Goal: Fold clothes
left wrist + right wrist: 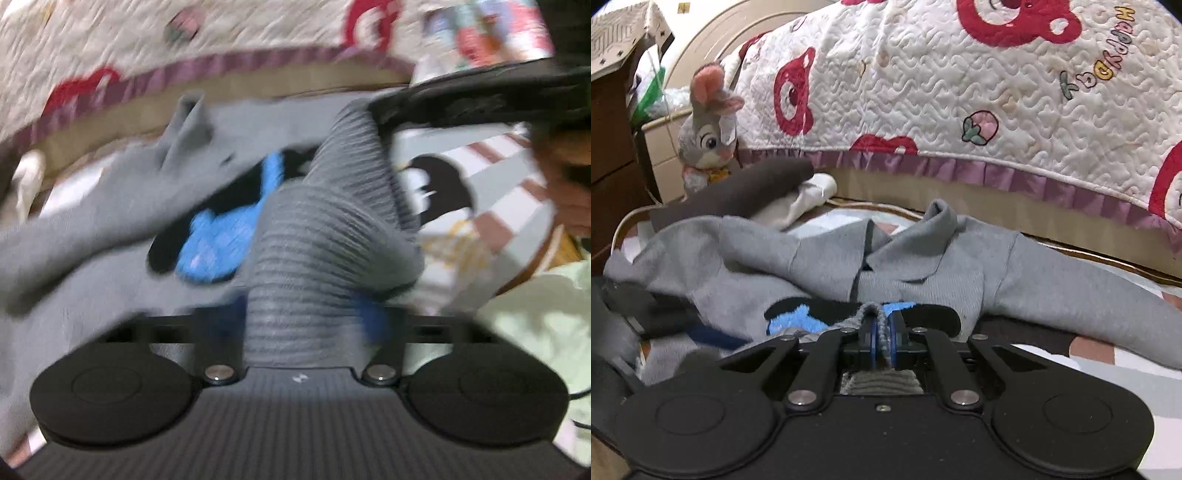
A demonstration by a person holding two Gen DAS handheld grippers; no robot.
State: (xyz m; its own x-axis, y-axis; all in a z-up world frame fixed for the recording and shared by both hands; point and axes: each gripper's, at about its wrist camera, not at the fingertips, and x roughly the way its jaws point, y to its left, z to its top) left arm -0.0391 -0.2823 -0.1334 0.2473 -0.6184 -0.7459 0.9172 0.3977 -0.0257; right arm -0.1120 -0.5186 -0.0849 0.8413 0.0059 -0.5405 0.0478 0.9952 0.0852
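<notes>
A grey sweatshirt (820,266) with a blue and black front design (798,317) lies spread on the bed, one sleeve (1089,295) stretched to the right. My right gripper (882,332) is shut on its grey ribbed hem, which is pinched between the blue pads. In the blurred left wrist view, my left gripper (306,325) is shut on the ribbed hem (332,229), which rises from the jaws. The right gripper (480,99) shows as a dark shape at the upper right there. The blue design (218,240) shows beneath the lifted cloth.
A quilted white blanket (960,81) with red bears and a purple frill hangs behind the sweatshirt. A plush rabbit (709,129) sits at the back left by a dark garment (746,188) and a white cloth (809,195). A checked sheet (498,192) covers the bed.
</notes>
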